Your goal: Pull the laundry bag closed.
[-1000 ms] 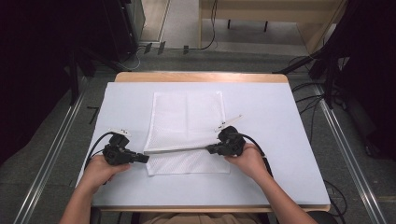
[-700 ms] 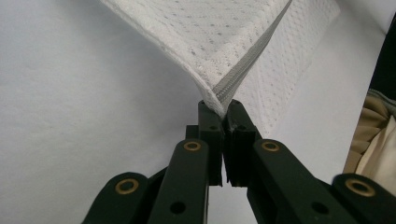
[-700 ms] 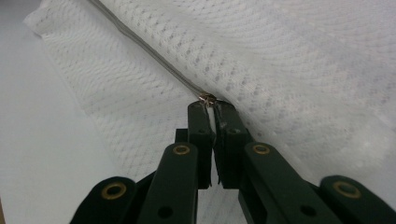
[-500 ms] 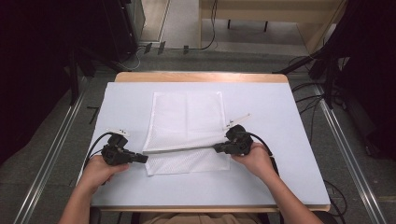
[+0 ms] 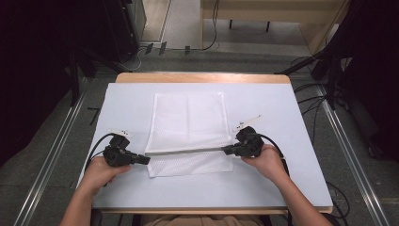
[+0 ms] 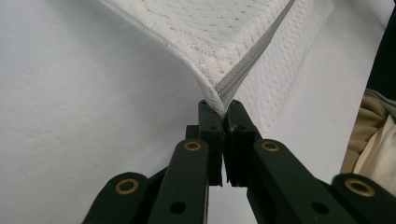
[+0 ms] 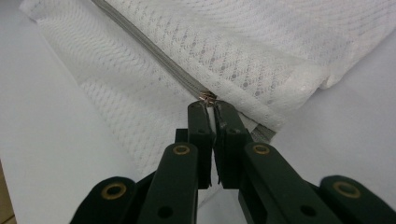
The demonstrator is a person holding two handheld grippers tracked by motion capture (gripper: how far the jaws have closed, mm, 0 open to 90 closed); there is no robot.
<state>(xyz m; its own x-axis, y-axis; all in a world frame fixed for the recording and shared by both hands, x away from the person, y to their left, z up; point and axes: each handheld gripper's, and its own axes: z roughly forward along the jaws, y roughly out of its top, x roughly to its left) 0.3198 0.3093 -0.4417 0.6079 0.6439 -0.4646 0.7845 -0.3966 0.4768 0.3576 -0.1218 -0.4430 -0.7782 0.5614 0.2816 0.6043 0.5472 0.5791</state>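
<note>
- The left gripper (image 5: 143,160), jaws pressed together, pinches the near-left corner of a white mesh laundry bag (image 5: 188,117) lying mid-table on the white table cover (image 5: 127,101).
- A grey zipper (image 5: 186,151) runs taut between both tools.
- The right gripper (image 5: 227,150) clamps what appears to be the zipper pull (image 7: 208,97), now farther right than a second ago.

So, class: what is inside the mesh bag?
Nothing shows through the mesh bag; it lies flat on the table. The zip is closed, so any thin content stays hidden.
</note>
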